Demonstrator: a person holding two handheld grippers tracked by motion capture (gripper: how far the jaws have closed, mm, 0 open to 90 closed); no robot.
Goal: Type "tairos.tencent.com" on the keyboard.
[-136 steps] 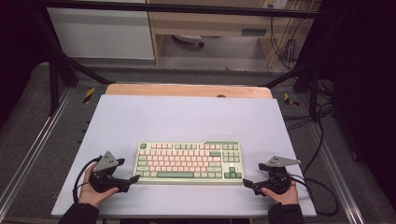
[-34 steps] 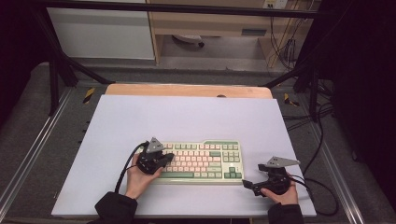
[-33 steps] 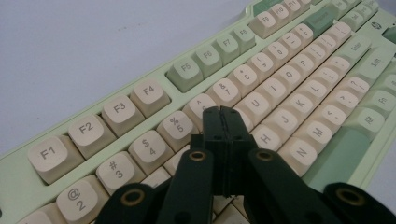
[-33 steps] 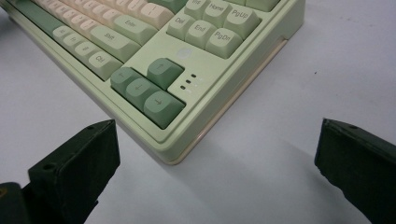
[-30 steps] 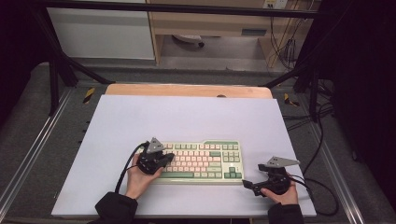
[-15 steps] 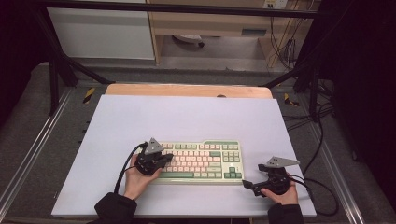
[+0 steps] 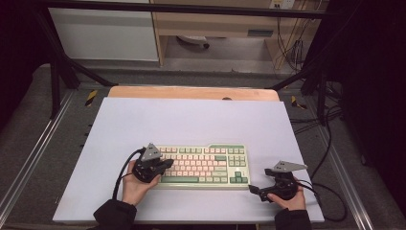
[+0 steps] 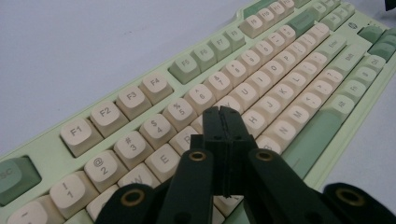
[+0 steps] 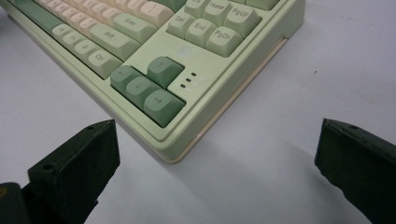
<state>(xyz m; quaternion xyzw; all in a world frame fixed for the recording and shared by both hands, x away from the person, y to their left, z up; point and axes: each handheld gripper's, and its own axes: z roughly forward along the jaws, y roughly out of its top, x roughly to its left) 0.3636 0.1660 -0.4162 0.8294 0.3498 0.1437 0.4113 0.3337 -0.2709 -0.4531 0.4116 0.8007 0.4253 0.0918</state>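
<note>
A pale green keyboard (image 7: 206, 165) with cream and green keys lies on the white table, near its front edge. My left gripper (image 7: 167, 163) is over the keyboard's left part, its jaws pressed together with nothing between them. In the left gripper view the joined tips of the left gripper (image 8: 222, 112) hang over the letter keys of the keyboard (image 8: 280, 70), just below the number row. Whether they touch a key I cannot tell. My right gripper (image 7: 253, 189) rests on the table at the keyboard's front right corner. In the right gripper view the right gripper (image 9: 218, 133) stands open, facing the arrow keys (image 9: 149, 88).
The white table top (image 7: 191, 120) stretches behind the keyboard, with a wooden strip (image 7: 191, 92) along its far edge. Black cables (image 7: 330, 201) trail off the right side. Metal frame rails run along both sides, and a cabinet stands beyond.
Since the earliest frame my left gripper has moved from the table left of the keyboard onto its left part. Over the last second it barely shifted. The right gripper has stayed put.
</note>
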